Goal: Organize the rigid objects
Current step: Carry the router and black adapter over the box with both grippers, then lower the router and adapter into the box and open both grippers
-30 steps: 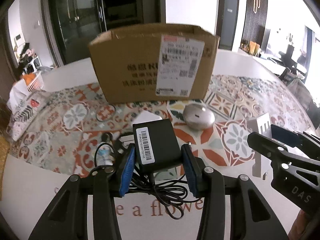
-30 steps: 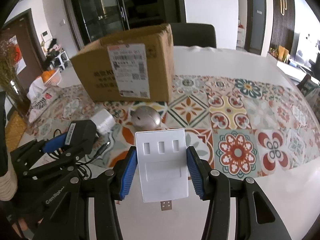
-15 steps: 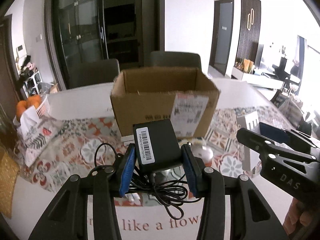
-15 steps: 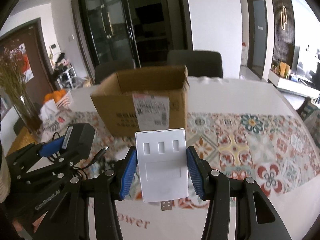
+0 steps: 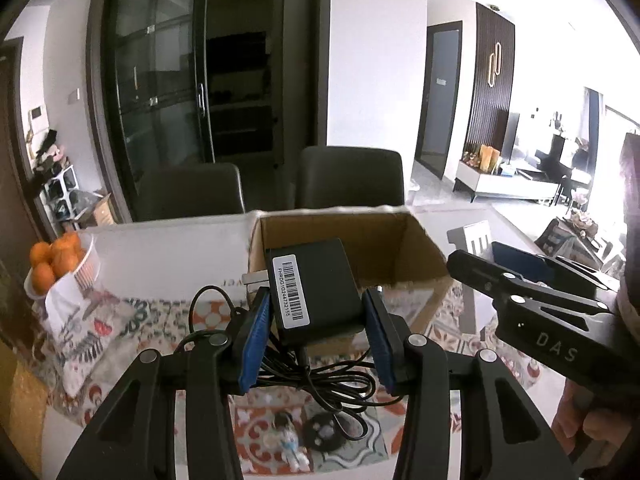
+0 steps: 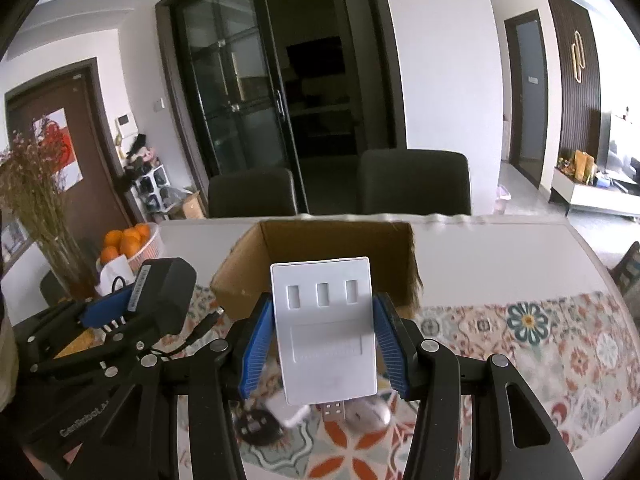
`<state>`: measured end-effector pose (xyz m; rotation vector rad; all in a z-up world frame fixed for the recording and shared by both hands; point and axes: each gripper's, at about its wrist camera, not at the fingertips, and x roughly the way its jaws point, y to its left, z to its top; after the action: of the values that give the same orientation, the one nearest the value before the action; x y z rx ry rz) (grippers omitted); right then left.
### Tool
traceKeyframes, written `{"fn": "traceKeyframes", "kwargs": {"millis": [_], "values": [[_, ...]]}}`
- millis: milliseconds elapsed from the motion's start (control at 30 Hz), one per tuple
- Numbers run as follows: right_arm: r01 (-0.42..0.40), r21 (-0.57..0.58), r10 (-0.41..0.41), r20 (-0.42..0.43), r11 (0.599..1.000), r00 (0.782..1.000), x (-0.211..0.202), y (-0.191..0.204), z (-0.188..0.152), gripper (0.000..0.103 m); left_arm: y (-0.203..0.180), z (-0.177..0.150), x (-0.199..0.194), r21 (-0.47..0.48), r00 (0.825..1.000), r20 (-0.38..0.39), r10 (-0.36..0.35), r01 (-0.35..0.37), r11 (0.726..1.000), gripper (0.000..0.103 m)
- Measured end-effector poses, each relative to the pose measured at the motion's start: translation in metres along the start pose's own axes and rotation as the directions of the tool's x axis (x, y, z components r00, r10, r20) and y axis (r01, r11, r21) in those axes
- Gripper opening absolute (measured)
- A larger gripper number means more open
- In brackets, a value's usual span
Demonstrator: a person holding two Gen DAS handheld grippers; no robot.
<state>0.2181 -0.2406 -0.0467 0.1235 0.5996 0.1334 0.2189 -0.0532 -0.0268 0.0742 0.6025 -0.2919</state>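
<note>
My left gripper [image 5: 316,336] is shut on a black power adapter [image 5: 314,288] with a barcode label; its black cable [image 5: 332,384] hangs in a bundle below. It is held up in front of the open cardboard box [image 5: 344,248]. My right gripper [image 6: 322,344] is shut on a white USB hub [image 6: 326,328] with three slots and a USB plug at its near end, also raised before the box [image 6: 320,248]. The left gripper and adapter [image 6: 164,292] show at the left of the right wrist view. The right gripper [image 5: 532,292] shows at the right of the left wrist view.
On the patterned mat [image 6: 560,344] below lie a small figurine [image 5: 289,442], a round black disc [image 5: 324,432], a silver mouse [image 6: 370,414] and a white item [image 6: 294,412]. A basket of oranges [image 5: 60,264] stands at the left. Two dark chairs [image 5: 348,176] stand behind the table.
Both grippers have risen with their objects and now look down into the open top of the box, which sits lower in both views.
</note>
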Motion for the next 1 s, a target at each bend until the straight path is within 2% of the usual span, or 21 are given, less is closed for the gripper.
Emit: {"fn": "traceKeyframes", "kwargs": {"millis": [233, 567, 767, 1000], "values": [[-0.036, 0.014, 0.035, 0.023, 0.999, 0.999, 0.022, -0.003, 0.037, 0.050, 0.006, 0.040, 0.018, 0.028, 0.999, 0.031, -0.018, 0.017, 0.999, 0.045], [-0.054, 0.082, 0.058, -0.051, 0.995, 0.997, 0.074, -0.025, 0.073, 0.050, 0.006, 0.081, 0.060, 0.062, 0.999, 0.018, -0.048, 0.047, 0.997, 0.045], [-0.046, 0.118, 0.063, -0.141, 0.992, 0.988, 0.112, -0.038, 0.077, 0.050, 0.009, 0.092, 0.097, 0.052, 0.995, -0.055, -0.081, 0.083, 0.995, 0.045], [-0.019, 0.134, 0.052, -0.245, 0.991, 0.968, 0.144, -0.049, 0.067, 0.050, 0.009, 0.086, 0.139, 0.026, 0.976, -0.189, -0.104, 0.111, 0.993, 0.045]]}}
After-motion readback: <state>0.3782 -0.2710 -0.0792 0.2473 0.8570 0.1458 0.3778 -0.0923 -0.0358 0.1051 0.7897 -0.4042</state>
